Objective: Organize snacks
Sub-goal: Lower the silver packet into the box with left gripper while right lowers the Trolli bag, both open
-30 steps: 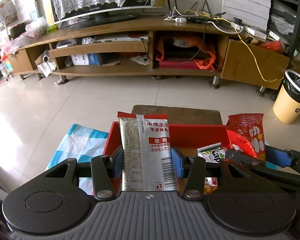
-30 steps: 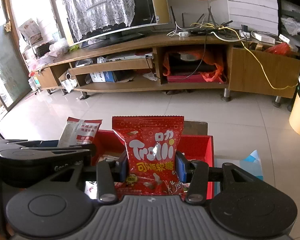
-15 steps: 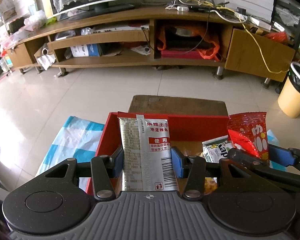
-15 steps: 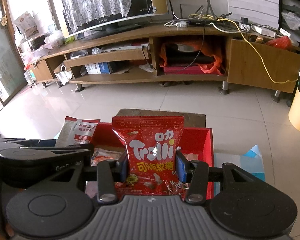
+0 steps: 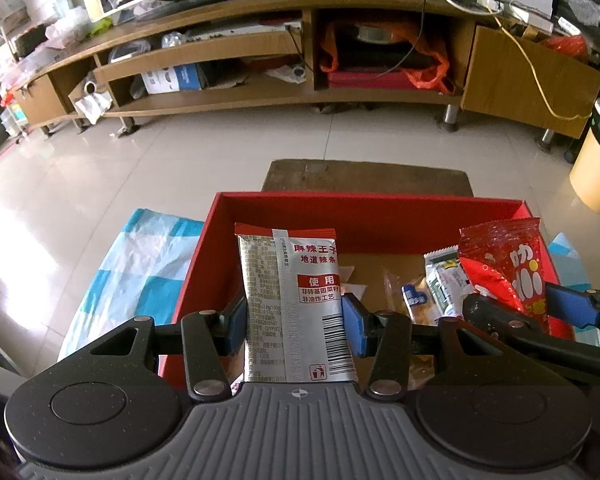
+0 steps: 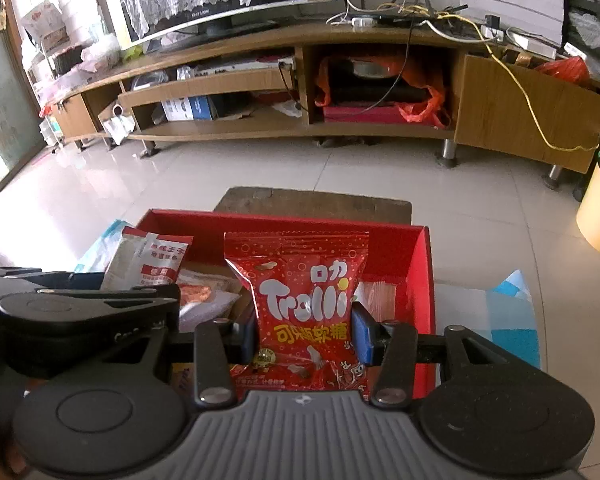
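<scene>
Right now the left tool (image 5: 295, 322) is clamped on a silver spicy-strip packet (image 5: 296, 304), its blue pads pressing the packet's two side edges so it stands upright above the near left part of the red box (image 5: 364, 216). The right tool (image 6: 305, 332) is pinched the same way on a red Trolli gummy bag (image 6: 302, 308), which also stands upright, over the right half of the box. Both packets hang over the open box, not yet resting in it as far as I can see.

The two tools are very close, side by side. In the left view the other tool's dark arm and its red bag sit just beside the left tool's right finger. If both go down together, I'd worry about the frames knocking, or one packet brushing the other and twisting in its grip.

Both grips are on the thin sealed edges of soft, slippery wrappers. A bump against the box wall could let a packet slide or fold between the pads.

The box floor already holds loose snacks (image 5: 432, 292) in the middle, so a packet let go on top could tip over or lean instead of lying neat.

The box sits on a worktop (image 5: 366, 176) with a blue and white plastic sheet (image 5: 136, 268) beside it. A push on the near wall might shove the light box along.
</scene>
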Demonstrator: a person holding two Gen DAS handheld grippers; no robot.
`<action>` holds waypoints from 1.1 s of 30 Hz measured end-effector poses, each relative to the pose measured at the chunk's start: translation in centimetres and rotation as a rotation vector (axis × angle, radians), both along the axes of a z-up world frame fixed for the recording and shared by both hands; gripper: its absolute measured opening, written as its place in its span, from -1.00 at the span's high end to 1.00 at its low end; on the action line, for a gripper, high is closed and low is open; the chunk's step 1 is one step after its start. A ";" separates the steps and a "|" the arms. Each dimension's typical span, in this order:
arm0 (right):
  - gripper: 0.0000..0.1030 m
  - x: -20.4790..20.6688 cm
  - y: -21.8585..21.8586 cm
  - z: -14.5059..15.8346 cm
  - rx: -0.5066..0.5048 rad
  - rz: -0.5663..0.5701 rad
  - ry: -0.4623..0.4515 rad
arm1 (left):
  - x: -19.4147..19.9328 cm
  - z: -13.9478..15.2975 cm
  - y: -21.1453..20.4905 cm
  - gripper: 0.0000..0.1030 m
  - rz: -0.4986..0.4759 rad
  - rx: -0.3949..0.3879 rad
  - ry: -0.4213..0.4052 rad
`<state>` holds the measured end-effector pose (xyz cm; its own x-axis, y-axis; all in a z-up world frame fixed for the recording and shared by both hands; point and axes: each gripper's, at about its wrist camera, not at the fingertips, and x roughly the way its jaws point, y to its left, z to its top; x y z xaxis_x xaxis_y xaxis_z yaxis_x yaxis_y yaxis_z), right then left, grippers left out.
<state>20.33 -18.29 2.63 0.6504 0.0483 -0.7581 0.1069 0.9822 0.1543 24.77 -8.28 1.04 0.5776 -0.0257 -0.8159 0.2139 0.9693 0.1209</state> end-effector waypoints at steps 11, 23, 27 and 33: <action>0.15 0.7 0.2 -1.2 0.002 0.007 0.028 | 0.4 -0.9 0.0 -0.13 0.009 0.022 0.019; 0.15 1.4 0.3 -2.4 -0.016 0.005 0.051 | 0.6 -1.4 0.0 -0.25 0.016 0.033 0.023; 0.14 1.7 0.2 -2.6 -0.014 0.003 0.064 | 0.6 -1.4 0.0 -0.32 0.019 0.038 0.021; 0.13 1.9 0.4 -3.1 -0.051 -0.006 0.066 | 0.5 -1.4 0.2 -0.44 0.022 0.040 0.018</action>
